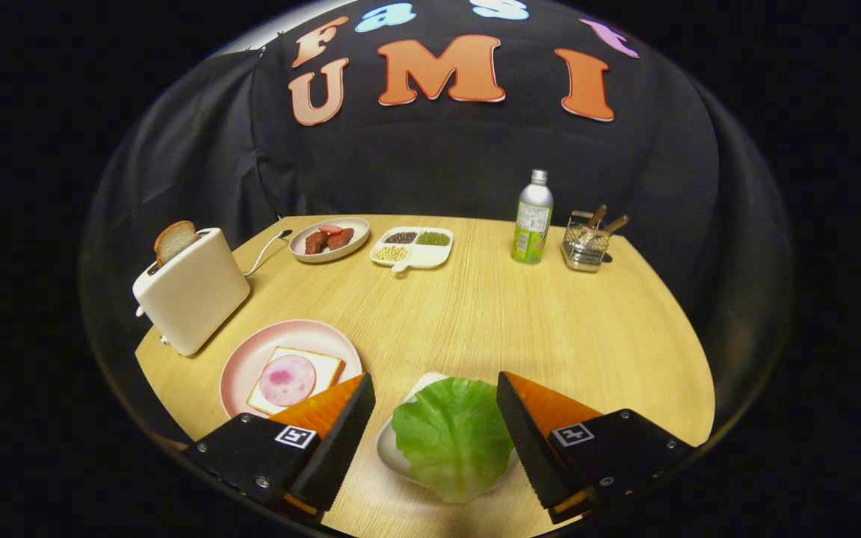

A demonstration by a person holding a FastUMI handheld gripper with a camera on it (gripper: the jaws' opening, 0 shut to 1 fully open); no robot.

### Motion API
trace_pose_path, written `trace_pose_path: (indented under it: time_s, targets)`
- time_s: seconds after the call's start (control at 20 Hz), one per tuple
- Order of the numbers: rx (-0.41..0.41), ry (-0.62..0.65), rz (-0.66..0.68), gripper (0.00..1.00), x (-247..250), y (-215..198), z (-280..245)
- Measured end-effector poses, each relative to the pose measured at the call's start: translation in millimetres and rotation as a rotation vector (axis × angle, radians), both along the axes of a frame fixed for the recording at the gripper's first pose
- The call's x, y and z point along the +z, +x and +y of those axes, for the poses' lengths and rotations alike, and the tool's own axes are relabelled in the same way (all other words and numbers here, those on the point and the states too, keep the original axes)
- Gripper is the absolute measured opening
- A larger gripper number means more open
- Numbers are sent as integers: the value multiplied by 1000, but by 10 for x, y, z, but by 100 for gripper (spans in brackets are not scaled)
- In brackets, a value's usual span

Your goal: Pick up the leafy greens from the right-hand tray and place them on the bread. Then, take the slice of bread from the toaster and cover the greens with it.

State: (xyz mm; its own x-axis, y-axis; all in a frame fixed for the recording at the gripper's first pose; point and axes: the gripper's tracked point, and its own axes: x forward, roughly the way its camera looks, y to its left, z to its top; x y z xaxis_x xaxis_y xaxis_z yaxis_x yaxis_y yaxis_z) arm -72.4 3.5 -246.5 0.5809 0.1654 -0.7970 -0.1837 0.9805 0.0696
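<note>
The gripper [436, 392] is hovering with its 2 fingers spread wide, gripping nothing; the leafy greens [451, 437] are lying on a white tray [388, 448] between them, low in the frame. At lower left, bread [297, 379] is sitting on a pink plate [251, 359]; another slice [174, 240] is standing in the toaster [191, 291] at left.

Gripper [435, 400] pointing forward and downward, fingers [341, 441] spread wide apart, gripping nothing

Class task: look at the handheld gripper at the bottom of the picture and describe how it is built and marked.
The gripper has two wedge-shaped fingers with ridged, sawtooth inner faces. Each is mounted on a black block fastened with small screws, and each block carries a square black-and-white marker tag.
</note>
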Motion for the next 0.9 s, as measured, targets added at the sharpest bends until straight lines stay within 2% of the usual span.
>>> trace_pose_path:
  time_s: [0.2,0.45,0.65,0.85,0.9]
  targets:
    - [26,-40,68,97,-242,-61,-88]
    - [26,-36,168,94,-567,-197,-136]
    - [22,-87,205,93,-761,-254,-224]
    - [46,-104,191,79,-775,-264,-172]
    - [52,-108,199,72,-779,-262,-172]
